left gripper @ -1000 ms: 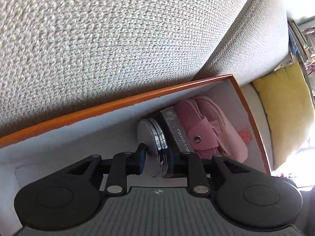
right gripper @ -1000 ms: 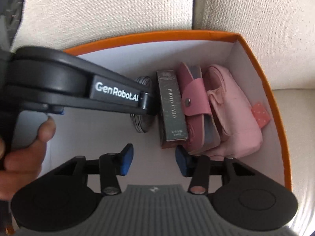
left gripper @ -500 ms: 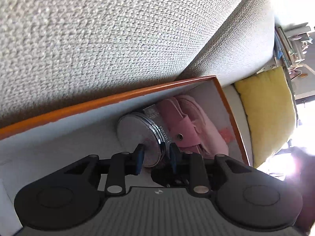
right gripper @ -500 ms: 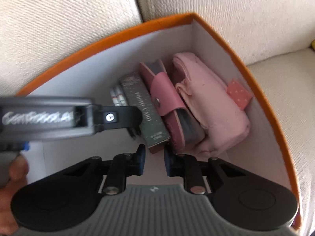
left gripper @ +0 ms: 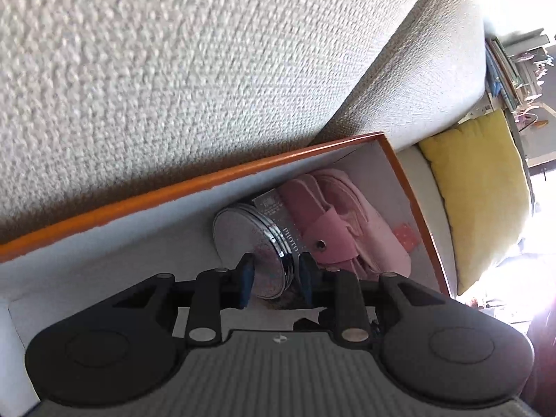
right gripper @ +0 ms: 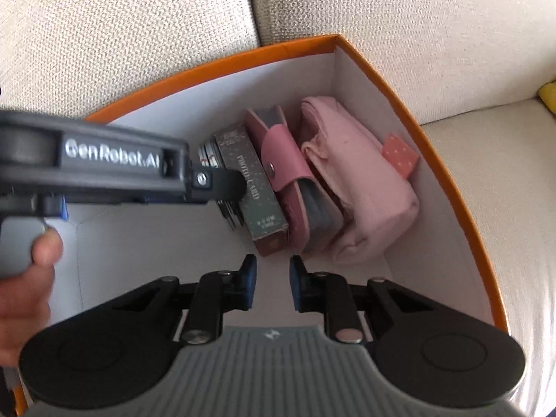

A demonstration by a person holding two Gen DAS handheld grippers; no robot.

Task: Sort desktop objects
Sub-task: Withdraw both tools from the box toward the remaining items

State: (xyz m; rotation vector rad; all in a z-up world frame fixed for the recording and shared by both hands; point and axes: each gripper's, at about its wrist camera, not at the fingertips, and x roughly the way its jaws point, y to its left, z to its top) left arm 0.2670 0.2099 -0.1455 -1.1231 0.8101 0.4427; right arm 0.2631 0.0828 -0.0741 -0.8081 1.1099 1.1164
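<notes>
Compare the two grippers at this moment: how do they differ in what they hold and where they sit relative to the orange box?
The left gripper has its fingers on either side of the round silver compact; the right gripper holds nothing, its fingers slightly apart. The left gripper reaches in beside the grey photo card box; the right gripper hangs back from the row of items. Both point into the orange box and have blue finger pads.

A beige woven sofa (right gripper: 486,180) is carrying an orange box (right gripper: 448,187), which is sitting against its backrest, with a yellow cushion (left gripper: 483,191) lying nearby.
</notes>
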